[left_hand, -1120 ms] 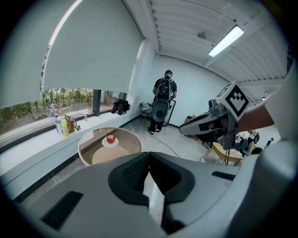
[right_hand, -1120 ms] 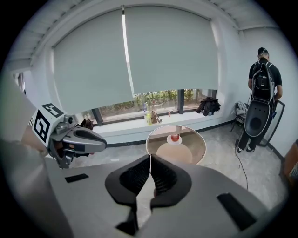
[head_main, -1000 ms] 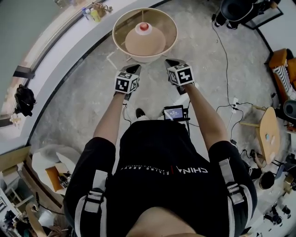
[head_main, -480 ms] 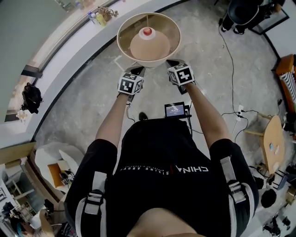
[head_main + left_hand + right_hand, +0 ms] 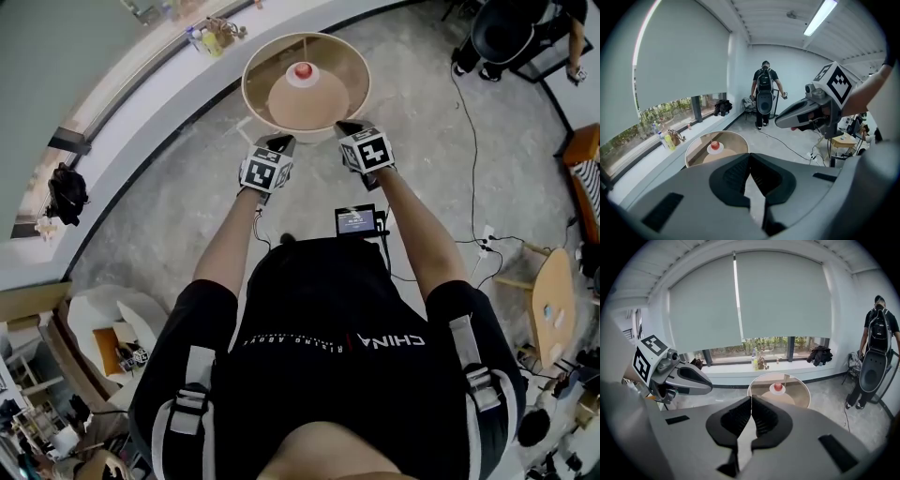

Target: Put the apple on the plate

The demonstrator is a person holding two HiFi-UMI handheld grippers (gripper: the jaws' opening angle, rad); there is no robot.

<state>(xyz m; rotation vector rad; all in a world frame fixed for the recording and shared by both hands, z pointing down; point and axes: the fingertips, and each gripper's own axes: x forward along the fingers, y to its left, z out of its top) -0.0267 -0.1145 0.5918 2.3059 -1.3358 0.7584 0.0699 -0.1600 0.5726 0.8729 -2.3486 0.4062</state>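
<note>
A red apple (image 5: 303, 71) sits on a small white plate (image 5: 304, 79) at the far side of a round beige table (image 5: 249, 94). Both grippers hover side by side just short of the table's near rim. My left gripper (image 5: 282, 142) is shut and holds nothing, and so is my right gripper (image 5: 346, 126). In the left gripper view the apple (image 5: 715, 144) shows beyond the closed left gripper (image 5: 749, 155), with the right gripper (image 5: 778, 123) alongside. The right gripper view shows the apple (image 5: 778, 386) on its plate (image 5: 777, 390) ahead of the closed right gripper (image 5: 752, 398).
A window sill with bottles (image 5: 202, 37) curves behind the table. A black jacket (image 5: 59, 195) lies on the sill. Cables (image 5: 466, 122) run over the concrete floor. A person with a backpack (image 5: 764, 91) stands across the room.
The person and both grippers have edged forward toward the table. Both pairs of jaws have stayed shut, and the apple has not moved on its plate.
</note>
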